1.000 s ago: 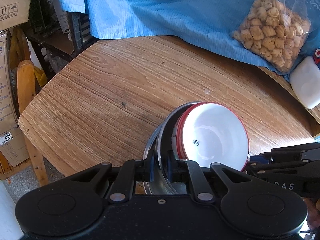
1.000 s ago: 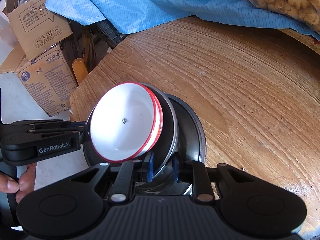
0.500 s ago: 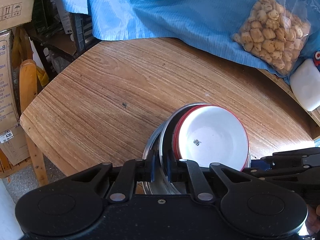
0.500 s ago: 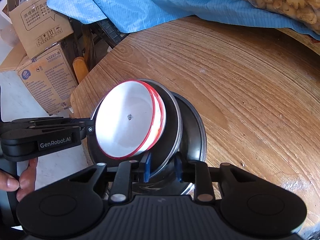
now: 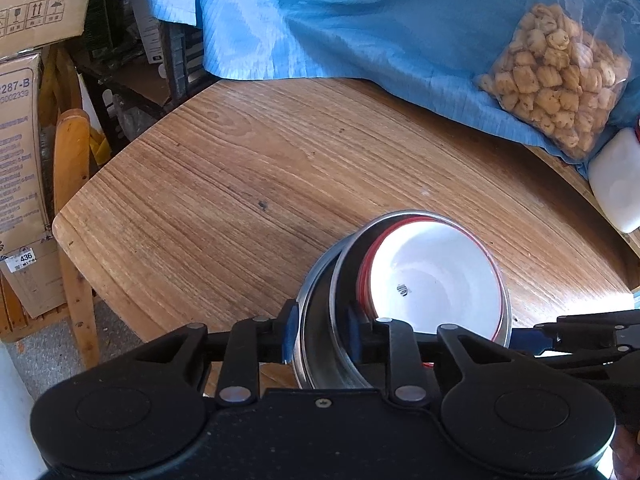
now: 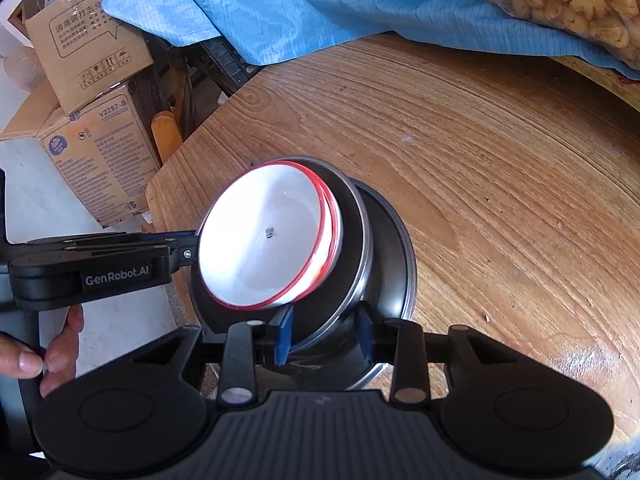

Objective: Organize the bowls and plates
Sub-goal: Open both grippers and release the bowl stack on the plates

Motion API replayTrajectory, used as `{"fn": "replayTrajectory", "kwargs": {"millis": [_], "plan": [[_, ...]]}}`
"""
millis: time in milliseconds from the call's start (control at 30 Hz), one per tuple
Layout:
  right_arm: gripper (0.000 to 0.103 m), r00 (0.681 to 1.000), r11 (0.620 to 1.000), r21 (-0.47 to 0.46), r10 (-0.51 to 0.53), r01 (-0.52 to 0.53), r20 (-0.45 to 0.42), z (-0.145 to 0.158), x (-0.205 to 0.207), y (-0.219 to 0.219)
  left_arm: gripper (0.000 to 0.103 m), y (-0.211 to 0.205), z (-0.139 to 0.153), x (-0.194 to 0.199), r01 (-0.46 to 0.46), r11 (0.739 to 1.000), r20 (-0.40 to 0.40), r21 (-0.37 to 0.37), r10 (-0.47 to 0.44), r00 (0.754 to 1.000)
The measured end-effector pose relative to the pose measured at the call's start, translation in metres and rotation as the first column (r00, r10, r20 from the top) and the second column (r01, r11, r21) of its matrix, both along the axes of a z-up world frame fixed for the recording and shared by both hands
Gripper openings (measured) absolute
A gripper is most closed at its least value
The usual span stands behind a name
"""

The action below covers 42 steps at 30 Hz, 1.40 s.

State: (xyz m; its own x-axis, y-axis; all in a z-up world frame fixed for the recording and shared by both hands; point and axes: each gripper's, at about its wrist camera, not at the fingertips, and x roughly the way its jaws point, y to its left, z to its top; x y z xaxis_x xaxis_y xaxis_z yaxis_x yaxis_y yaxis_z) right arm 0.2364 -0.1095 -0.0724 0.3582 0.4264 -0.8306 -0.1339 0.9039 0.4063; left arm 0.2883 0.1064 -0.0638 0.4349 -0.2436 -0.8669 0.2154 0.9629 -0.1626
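A stack of dishes sits near the table's front edge: white red-rimmed bowls (image 5: 434, 284) nested in a steel bowl (image 5: 340, 320), on a steel plate (image 6: 394, 256). The white bowls (image 6: 264, 236) and steel bowl (image 6: 356, 240) show in the right wrist view too. My left gripper (image 5: 320, 334) is open, its blue-padded fingers apart on either side of the stack's rims. My right gripper (image 6: 324, 332) is open too, its fingers astride the steel bowl's rim on the opposite side. Each gripper shows in the other's view, the right (image 5: 580, 336) and the left (image 6: 96, 268).
The wooden table (image 5: 240, 184) is round-cornered. A blue cloth (image 5: 340, 20) covers its far side, with a clear bag of snacks (image 5: 560, 76) and a white container (image 5: 616, 184) on it. Cardboard boxes (image 6: 92, 148) and a wooden chair (image 5: 72, 184) stand left of the table.
Both grippers' fingers have spread apart from the stack's rims. The stack has settled lower and flatter on the table.
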Motion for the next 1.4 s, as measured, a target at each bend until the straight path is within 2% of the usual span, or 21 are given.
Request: {"fn": "replayTrajectory", "kwargs": {"millis": [367, 633, 1133, 1400], "plan": [[0.043, 1.0, 1.0, -0.008, -0.009, 0.009, 0.011, 0.004, -0.005, -0.002, 0.041, 0.004, 0.002, -0.003, -0.022, 1.0, 0.01, 0.006, 0.022, 1.0], [0.047, 1.0, 1.0, -0.019, -0.012, 0.013, 0.018, 0.006, -0.007, -0.003, 0.054, 0.005, 0.002, -0.001, -0.044, 0.999, 0.011, 0.025, 0.043, 0.999], [0.05, 0.999, 0.999, -0.043, -0.021, 0.023, 0.035, 0.012, -0.011, -0.005, 0.067, 0.009, 0.003, 0.003, -0.071, 0.997, 0.021, 0.031, 0.07, 0.997], [0.057, 0.998, 0.998, -0.045, -0.042, 0.044, 0.05, 0.015, -0.014, -0.01, 0.072, 0.01, 0.004, 0.005, -0.091, 0.995, 0.02, 0.03, 0.09, 0.996]]}}
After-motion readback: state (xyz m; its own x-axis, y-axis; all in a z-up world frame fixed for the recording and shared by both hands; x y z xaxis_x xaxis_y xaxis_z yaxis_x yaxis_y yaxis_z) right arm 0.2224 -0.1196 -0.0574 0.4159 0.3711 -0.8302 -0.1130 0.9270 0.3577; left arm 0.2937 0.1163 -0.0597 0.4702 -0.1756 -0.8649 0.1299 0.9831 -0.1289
